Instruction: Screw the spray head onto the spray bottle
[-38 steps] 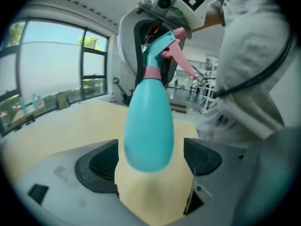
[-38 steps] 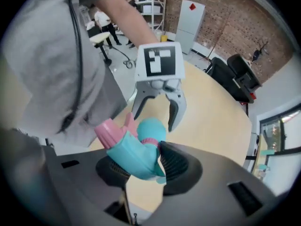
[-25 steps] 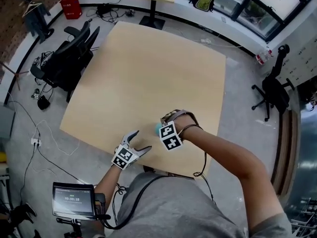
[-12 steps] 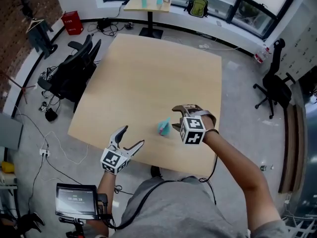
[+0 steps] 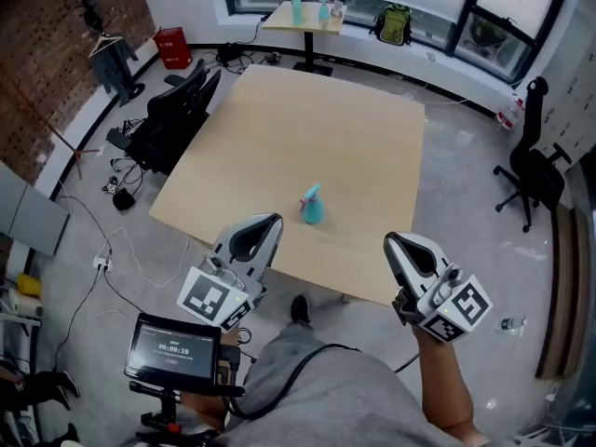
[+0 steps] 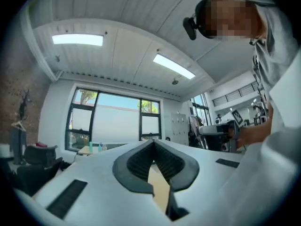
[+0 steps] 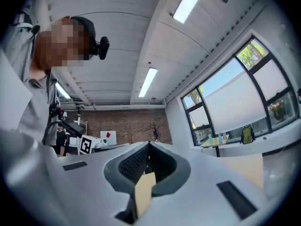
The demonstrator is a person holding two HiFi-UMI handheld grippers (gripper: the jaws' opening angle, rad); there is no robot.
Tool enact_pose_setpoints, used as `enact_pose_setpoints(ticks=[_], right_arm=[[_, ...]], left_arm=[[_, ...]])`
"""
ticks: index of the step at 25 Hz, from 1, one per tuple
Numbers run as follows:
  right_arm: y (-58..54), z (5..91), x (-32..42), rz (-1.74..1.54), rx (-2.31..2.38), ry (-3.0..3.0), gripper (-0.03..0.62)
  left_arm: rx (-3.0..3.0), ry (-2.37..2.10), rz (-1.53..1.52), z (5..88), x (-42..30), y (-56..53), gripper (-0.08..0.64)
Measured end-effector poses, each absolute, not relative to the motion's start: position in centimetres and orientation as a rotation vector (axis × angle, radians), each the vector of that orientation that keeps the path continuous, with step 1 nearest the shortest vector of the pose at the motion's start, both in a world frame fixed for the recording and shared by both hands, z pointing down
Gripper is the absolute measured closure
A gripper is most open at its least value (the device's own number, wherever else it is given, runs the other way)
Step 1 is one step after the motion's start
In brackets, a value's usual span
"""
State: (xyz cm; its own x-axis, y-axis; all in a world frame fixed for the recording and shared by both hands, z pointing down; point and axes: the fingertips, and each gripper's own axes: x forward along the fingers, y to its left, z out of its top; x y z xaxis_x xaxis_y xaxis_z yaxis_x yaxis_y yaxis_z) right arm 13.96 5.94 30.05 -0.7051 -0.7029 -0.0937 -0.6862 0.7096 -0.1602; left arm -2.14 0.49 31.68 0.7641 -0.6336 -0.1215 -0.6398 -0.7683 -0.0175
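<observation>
A small teal spray bottle (image 5: 312, 205) with its spray head on top stands alone on the wooden table (image 5: 354, 128), near the front middle. Both grippers are lifted well above and in front of the table, apart from the bottle. My left gripper (image 5: 271, 220) is at the lower left, its jaws have just been closing and are now shut with nothing between them. My right gripper (image 5: 391, 241) is at the lower right, its jaws have also just closed, empty. In the left gripper view the fingertips (image 6: 153, 142) meet, and in the right gripper view the fingertips (image 7: 149, 145) meet too; both look level across the room.
Black office chairs (image 5: 177, 115) stand left of the table, another chair (image 5: 535, 170) at the right. A small side table (image 5: 307, 17) with bottles stands by the windows. A tablet on a stand (image 5: 175, 350) sits at the lower left. Cables lie on the floor.
Both grippers rose from the table's front edge toward the camera and shut. The right gripper left the bottle, which now stands free on the table. The head view shifted.
</observation>
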Motion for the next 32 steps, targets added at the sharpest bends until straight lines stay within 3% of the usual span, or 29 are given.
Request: enact_pose_setpoints(ticks=[7, 12, 23, 32], right_arm=[[21.4, 26.4, 19.5, 0.094, -1.184, 2.808, 0.586], [29.1, 26.8, 20.4, 0.066, -1.144, 2.885, 0.588], [34.4, 27.6, 17.2, 0.08, -1.192, 2.943, 0.587], [35.7, 27.2, 10.1, 0.101, -1.213, 2.943, 0.588]], left_arm=[[-2.752, 1.079, -0.082, 31.4, 2.6, 13.1, 0.555], [-2.748, 1.112, -0.195, 31.5, 3.4, 20.0, 0.555], [-2.76, 1.169, -0.223, 31.7, -1.8, 25.5, 0.555], [-2.791, 1.16, -0.187, 32.2, -8.9, 27.5, 0.555]])
